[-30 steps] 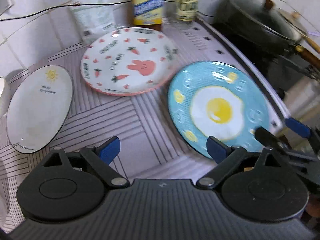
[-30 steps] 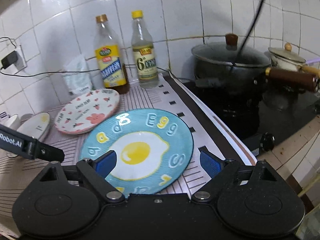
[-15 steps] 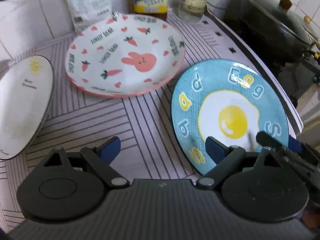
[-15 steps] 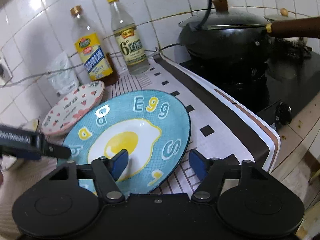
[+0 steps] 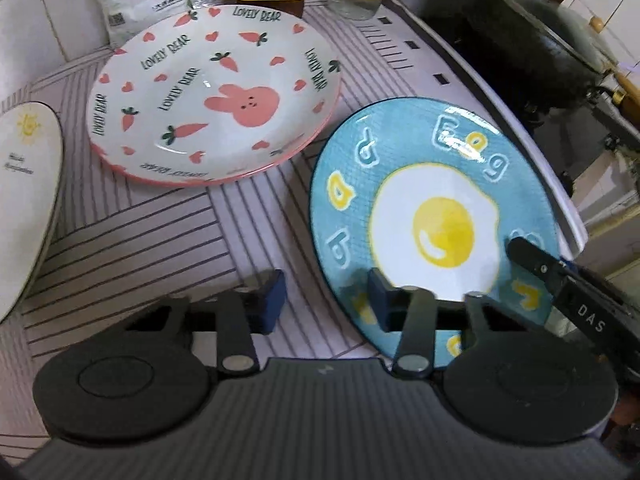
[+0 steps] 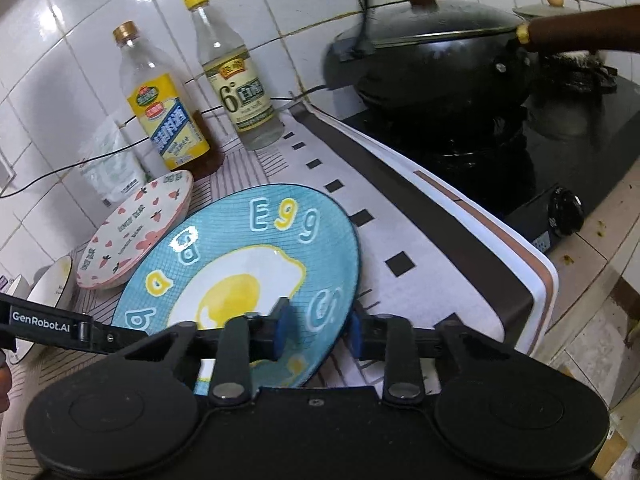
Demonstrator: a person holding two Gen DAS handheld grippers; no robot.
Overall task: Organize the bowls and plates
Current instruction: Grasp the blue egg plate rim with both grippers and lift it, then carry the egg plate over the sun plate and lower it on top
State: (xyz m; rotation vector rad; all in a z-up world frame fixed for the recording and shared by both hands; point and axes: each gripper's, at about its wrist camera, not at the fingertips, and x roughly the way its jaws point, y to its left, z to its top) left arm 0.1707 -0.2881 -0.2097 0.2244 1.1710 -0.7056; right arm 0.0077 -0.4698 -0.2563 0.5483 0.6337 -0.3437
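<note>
Blue glaze sits between your right gripper (image 6: 318, 330) pads: the egg plate (image 6: 256, 264) has its near-right rim in those part-closed jaws, one pad above and one below, though a firm pinch can't be confirmed. It lies at 4 o'clock from the bunny plate (image 5: 216, 92). Your left gripper (image 5: 328, 300) holds nothing, jaws half open, straddling the plate's left rim, likely to steady it.

Dim, soft-blurred; strong fisheye distortion

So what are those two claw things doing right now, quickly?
Left gripper: open, one finger over the round blue fried-egg plate, gripping nothing.
Right gripper: closing around that plate's rim; firm grip cannot be told.
</note>
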